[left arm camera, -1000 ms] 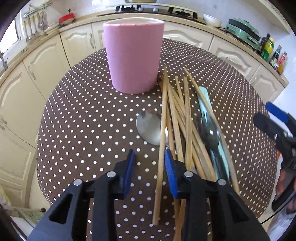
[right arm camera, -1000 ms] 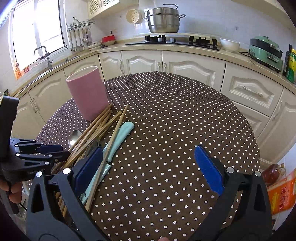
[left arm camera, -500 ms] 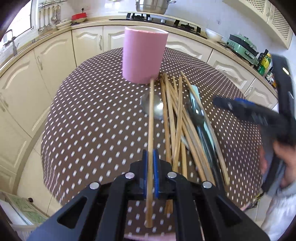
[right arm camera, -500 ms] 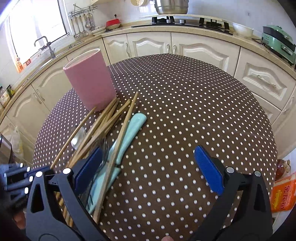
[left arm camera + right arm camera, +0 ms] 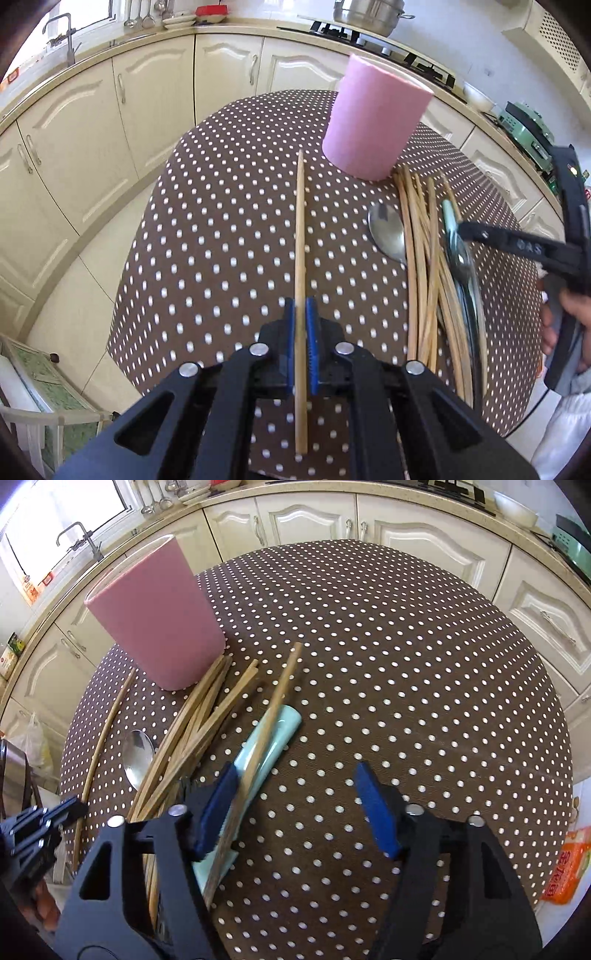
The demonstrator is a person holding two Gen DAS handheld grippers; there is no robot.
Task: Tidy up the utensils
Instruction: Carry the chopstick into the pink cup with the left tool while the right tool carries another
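Observation:
My left gripper [image 5: 302, 321] is shut on one wooden chopstick [image 5: 300, 236] and holds it lifted above the table, tip pointing toward the pink cup [image 5: 373, 133]. The cup stands upright; it also shows in the right wrist view [image 5: 159, 613]. A pile of chopsticks [image 5: 424, 266] lies right of it with a metal spoon [image 5: 386, 232] and a mint-handled utensil [image 5: 269, 738]. My right gripper [image 5: 299, 805] is open and empty, low over the pile, with one chopstick [image 5: 266, 723] by its left finger. The held chopstick shows at the left of the right wrist view [image 5: 103, 738].
The round table [image 5: 424, 664] has a brown polka-dot cloth. Cream kitchen cabinets [image 5: 147, 92] and a counter curve behind it. An orange packet [image 5: 561, 864] lies on the floor at the right. A green-topped stand [image 5: 44, 387] is at the left.
My left gripper closed on one chopstick, lifted it out of the pile and carried it left. My right gripper came down and forward over the pile, still open.

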